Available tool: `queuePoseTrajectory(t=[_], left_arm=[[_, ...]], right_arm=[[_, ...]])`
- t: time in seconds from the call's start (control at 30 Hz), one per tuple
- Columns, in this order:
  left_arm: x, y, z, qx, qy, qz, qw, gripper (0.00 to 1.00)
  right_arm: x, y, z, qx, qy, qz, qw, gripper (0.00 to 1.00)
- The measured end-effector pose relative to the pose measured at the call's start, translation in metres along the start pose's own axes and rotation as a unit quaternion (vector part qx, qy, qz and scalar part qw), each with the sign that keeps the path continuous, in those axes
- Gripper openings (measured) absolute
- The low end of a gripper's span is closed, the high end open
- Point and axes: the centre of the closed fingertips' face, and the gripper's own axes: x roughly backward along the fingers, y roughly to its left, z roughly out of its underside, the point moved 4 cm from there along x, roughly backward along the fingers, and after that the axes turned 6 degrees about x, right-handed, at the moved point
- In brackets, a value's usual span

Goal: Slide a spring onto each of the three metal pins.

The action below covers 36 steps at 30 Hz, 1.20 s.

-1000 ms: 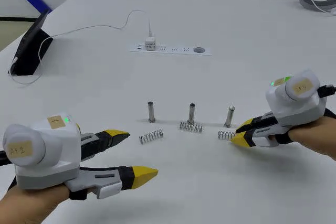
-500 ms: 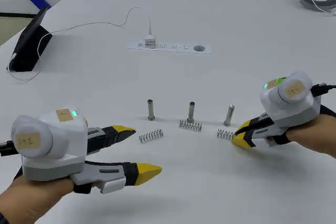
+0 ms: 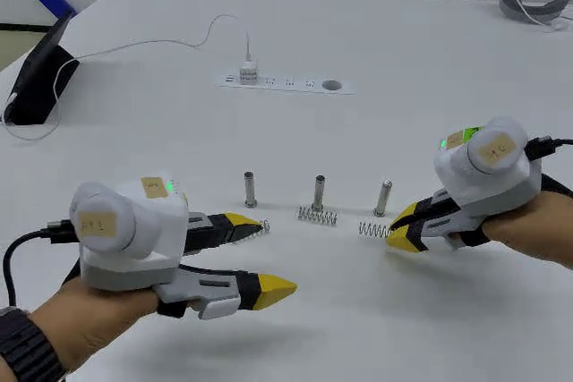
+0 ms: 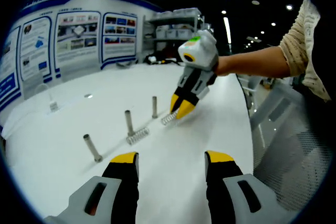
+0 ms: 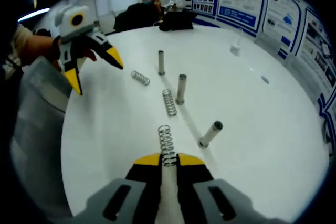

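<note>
Bare table before three upright pins, power strip behind.

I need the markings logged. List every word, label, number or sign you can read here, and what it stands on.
No text can be read.
Tan stickers on left gripper: handwriting, too blurred to read.
Tan sticker on right gripper: too blurred to read.
Wall posters: print too small to read.

Two hand-held grippers low over the tabletop, tips turned toward each other.
The left gripper, near the front edge, has its yellow-tipped fingers spread wide apart; the right gripper, toward the right edge, pinches its fingers together on the end of a spring.
</note>
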Motion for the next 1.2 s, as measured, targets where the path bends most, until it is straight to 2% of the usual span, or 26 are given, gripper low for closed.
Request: queuePoseTrajectory(t=[0.2, 0.57, 0.9, 1.2], left_arm=[[-0.014, 0.002, -0.005, -0.001, 0.000, 0.015, 0.9999, 0.46], [-0.032, -0.002, -0.005, -0.041, 0.026, 0.046, 0.9978, 0.39], [-0.038, -0.005, -0.007, -0.066, 0.032, 0.058, 0.9957, 0.31], [-0.039, -0.011, -0.006, -0.090, 0.034, 0.066, 0.9932, 0.18]], right_arm=[[0.005, 0.010, -0.009, 0.016, -0.001, -0.013, 0.9998, 0.12], [0.004, 0.032, -0.033, 0.046, -0.007, -0.047, 0.9978, 0.12], [0.003, 0.050, -0.053, 0.079, -0.010, -0.072, 0.9942, 0.12], [0.001, 0.060, -0.059, 0.101, -0.004, -0.087, 0.9910, 0.12]])
